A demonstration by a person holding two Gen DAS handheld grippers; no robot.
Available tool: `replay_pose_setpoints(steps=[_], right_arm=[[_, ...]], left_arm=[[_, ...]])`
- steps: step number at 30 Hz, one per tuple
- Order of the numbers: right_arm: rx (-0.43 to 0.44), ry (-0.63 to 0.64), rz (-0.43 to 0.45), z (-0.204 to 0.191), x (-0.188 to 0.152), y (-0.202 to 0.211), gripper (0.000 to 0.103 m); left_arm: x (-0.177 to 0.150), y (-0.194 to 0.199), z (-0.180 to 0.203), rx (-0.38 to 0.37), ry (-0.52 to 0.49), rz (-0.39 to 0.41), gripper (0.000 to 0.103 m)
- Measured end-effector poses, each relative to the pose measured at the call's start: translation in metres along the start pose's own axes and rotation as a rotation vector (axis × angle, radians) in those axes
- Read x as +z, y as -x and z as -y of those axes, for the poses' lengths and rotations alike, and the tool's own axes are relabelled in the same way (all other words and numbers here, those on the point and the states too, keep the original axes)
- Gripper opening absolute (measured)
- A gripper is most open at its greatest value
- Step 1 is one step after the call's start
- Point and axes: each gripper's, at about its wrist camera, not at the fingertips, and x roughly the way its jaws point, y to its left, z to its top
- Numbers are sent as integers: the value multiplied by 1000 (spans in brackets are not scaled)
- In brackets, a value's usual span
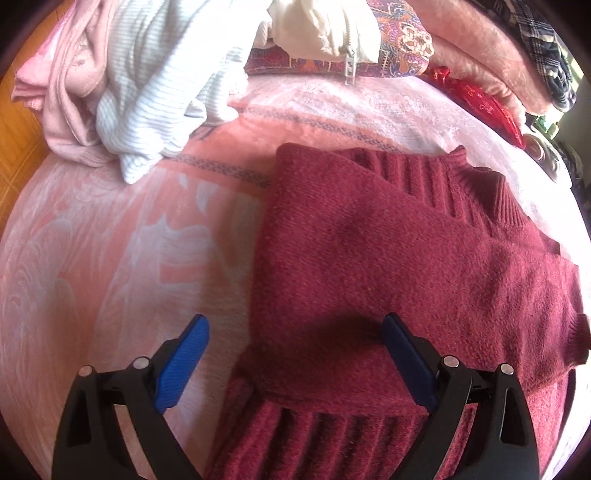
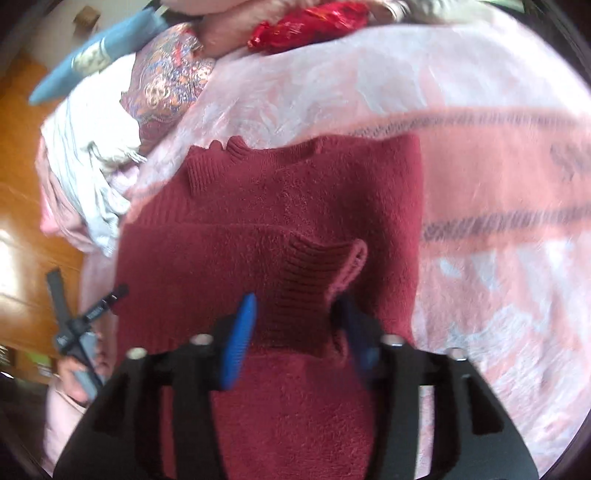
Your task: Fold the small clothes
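A dark red knitted sweater [image 1: 369, 240] lies flat on the pink bedspread [image 1: 129, 240], with one sleeve folded across its body. My left gripper [image 1: 295, 319] stands wide open over the sweater's near left edge, and nothing is pinched between its blue pads. In the right wrist view the sweater [image 2: 258, 203] fills the middle, collar at the far side. The folded sleeve's ribbed cuff [image 2: 306, 266] lies between the fingers of my right gripper [image 2: 298, 298]. Its jaws stand apart and do not squeeze the cuff.
A heap of pink and white striped clothes [image 1: 147, 92] sits at the far left of the bed. Behind it are a cream zipped garment [image 1: 325, 29], a patterned pillow [image 1: 402, 37] and a red bag [image 1: 480, 103]. Wooden floor [image 2: 22, 206] lies beyond the bed's left edge.
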Motion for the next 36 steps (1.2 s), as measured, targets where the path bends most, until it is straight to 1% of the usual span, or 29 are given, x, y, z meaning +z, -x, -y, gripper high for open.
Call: replay_pose_setpoints(steps=[2,4,5,6,7,8,9,10,12,14,15,16,18,20,22,25,26,28,29,30,32,34,35,36], right_arm=[[5,-34,-16,6,5,-8,59],[-14,-42,-24,6,8,-13,57],[-43,-39,-27,6,9,-16,54],[-76,-35,-23,6,10,-17,48],[-85,-28,-21,5,11,-20,42],[-88,-18,-31,4,12,-24,22],[-90,-6,-49,1,14,-29,6],[-100,18,-45,-6,15,-29,6],[-103,95,5,-21,16,-18,6],[-35,161,104,-38,18,8,6],[-25,169,132,-41,18,16,6],[-43,165,142,-41,19,19,6],[-135,143,110,-33,23,9,6],[-188,108,47,-18,23,-10,6],[-214,71,-1,0,20,-32,8],[-180,33,21,8,17,-34,9],[-168,24,23,9,15,-30,13],[-162,11,24,7,9,-19,27],[-152,16,36,5,5,-12,38],[-151,27,44,4,2,-8,41],[-188,45,29,4,-7,-3,41],[-199,59,-4,3,-11,-7,32],[-226,74,-13,3,-13,-10,20],[-246,86,-14,5,-13,-13,16]], left_arm=[[-1,1,3,-2,-6,-3,95],[-2,1,5,-1,-12,-5,95],[-3,1,7,0,-15,-6,95],[-4,1,8,1,-17,-7,95],[-4,0,8,6,-22,-3,95],[-5,0,9,6,-21,-2,95],[-6,-1,9,4,-19,-3,95],[-6,-2,9,2,-14,-3,95],[-6,0,8,-3,-2,7,95],[-6,4,7,-9,1,34,95],[-5,6,8,-7,-1,50,95],[-5,7,8,1,-6,63,95],[-5,1,10,15,-20,43,95],[-6,-7,9,9,-17,24,96],[-8,-14,6,-17,7,0,97],[-9,-18,-4,-60,78,-16,99],[-10,-17,-5,-65,82,-17,99],[-12,-9,-5,-63,67,-16,98],[-14,-3,-3,-61,55,-13,98],[-14,1,-2,-60,44,-4,98],[-17,7,2,-54,12,10,98],[-18,7,5,-58,-2,3,98],[-19,4,5,-54,-5,-4,98],[-21,-1,7,-40,-9,-14,98]])
